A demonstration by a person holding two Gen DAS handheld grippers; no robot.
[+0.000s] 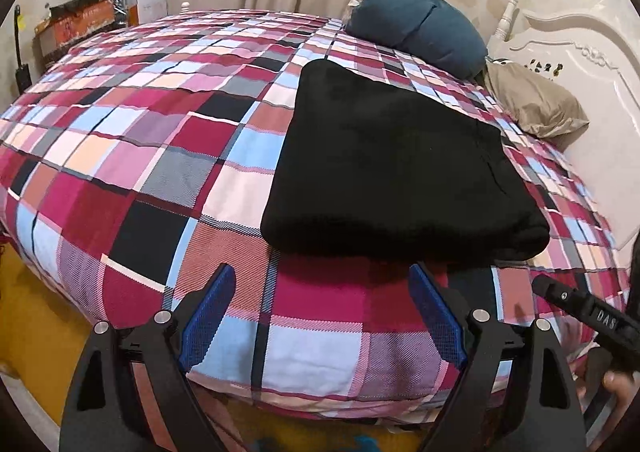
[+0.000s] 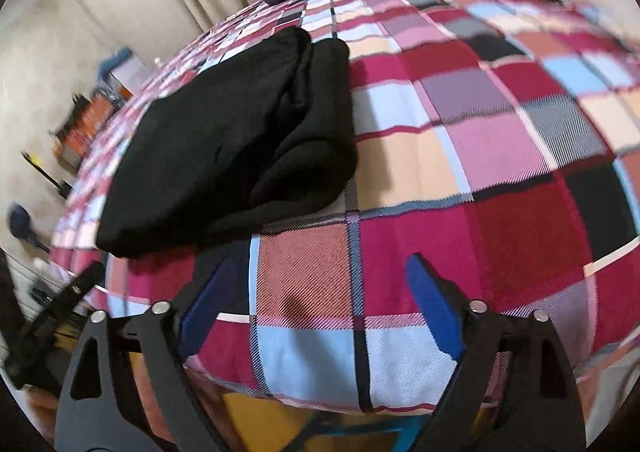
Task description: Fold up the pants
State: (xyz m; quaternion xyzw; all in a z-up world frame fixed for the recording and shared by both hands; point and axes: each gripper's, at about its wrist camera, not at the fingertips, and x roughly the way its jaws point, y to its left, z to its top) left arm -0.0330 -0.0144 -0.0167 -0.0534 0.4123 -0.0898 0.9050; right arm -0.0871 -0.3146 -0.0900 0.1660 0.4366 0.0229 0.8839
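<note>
The pants (image 1: 400, 167) lie on the bed (image 1: 132, 155), folded into a thick black block near the bed's near edge, with a blue pillow (image 1: 420, 27) and a tan one (image 1: 536, 103) well beyond them by the headboard (image 1: 580, 63); in the right view the same pants (image 2: 224, 147) show their open side, several layers stacked with loose rounded folds that do not lie quite flush.

The left tool (image 1: 322, 316) stands wide open with nothing between its blue pads, just short of the block's near edge; the right tool (image 2: 316, 308) is likewise spread wide and empty, over bare plaid beside the pants, not touching them; part of it shows at the right edge of the left view (image 1: 584, 312).

The cloth looks soft, matte and fleecy, so it should be light for its bulk, limp rather than stiff, and not slippery against the pads; nothing about it is fragile; the risk, I judge, is that a pinch on one layer peels the stack apart.

If the block needs another fold or a shift, the best hold is probably on the closed, rounded near edge, taking all layers at once, one tool near each corner; the layered open side is the poor place, since the folds there would slide and splay; the task looks close to done.
</note>
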